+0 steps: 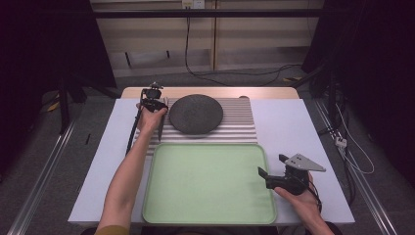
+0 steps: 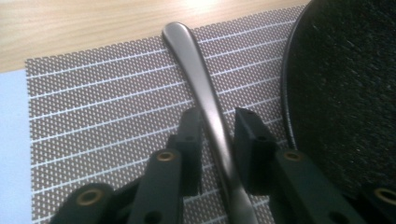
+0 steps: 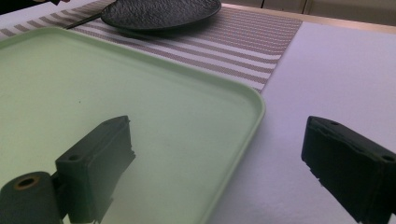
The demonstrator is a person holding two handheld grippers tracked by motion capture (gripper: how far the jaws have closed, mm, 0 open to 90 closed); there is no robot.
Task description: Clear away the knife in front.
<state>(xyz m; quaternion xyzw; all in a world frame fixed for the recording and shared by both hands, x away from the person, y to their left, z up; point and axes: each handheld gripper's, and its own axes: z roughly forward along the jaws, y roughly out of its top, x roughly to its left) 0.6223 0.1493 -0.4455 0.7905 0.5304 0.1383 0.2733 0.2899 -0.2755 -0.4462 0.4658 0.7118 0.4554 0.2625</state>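
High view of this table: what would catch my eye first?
The big pale green tray at the near middle stands out, bare. Behind it a dark round plate sits on a striped placemat. At the plate's left, the left gripper straddles a metal utensil handle; the right gripper hovers open at the tray's right edge.

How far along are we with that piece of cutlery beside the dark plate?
Early. Left gripper has its fingers on either side of the cutlery handle, which lies flat on the striped mat; not lifted. Dark plate sits on the mat, green tray is bare. Right gripper waits open.
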